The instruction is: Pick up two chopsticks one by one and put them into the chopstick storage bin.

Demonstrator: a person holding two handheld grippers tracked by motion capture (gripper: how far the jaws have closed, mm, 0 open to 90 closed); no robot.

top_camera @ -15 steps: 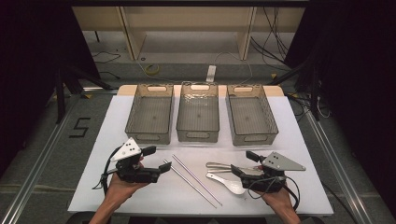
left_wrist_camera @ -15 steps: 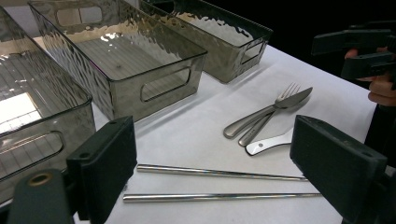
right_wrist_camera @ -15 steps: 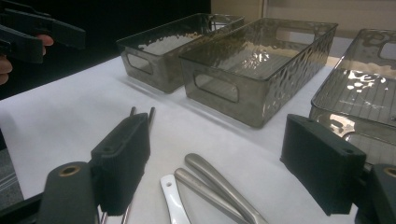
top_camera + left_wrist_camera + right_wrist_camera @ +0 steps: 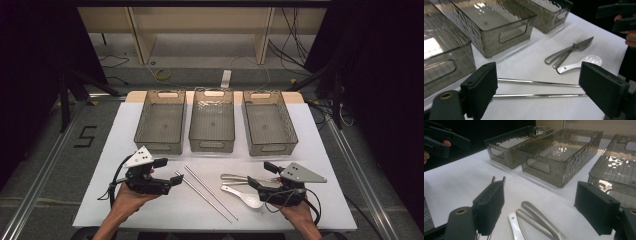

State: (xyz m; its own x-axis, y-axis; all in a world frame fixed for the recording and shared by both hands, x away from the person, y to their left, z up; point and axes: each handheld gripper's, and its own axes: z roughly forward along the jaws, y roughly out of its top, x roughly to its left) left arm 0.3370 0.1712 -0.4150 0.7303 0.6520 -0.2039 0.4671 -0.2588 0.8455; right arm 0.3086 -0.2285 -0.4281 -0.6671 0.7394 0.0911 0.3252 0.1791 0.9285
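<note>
Two metal chopsticks (image 4: 210, 195) lie side by side on the white table, slanting toward its front edge. My left gripper (image 4: 167, 172) is open just left of their far ends; in the left gripper view the chopsticks (image 4: 536, 83) run across the gap between its jaws. A metal fork (image 4: 235, 177) beside another metal utensil, and a white spoon (image 4: 245, 196), lie right of the chopsticks. My right gripper (image 4: 260, 176) is open at their handles (image 4: 536, 216), with nothing held.
Three clear grey bins stand in a row at the back: left (image 4: 159, 145), middle (image 4: 211, 145), right (image 4: 274, 148). All three look empty. The white table (image 4: 125, 200) has bare surface around the cutlery. Dark floor and cables lie beyond.
</note>
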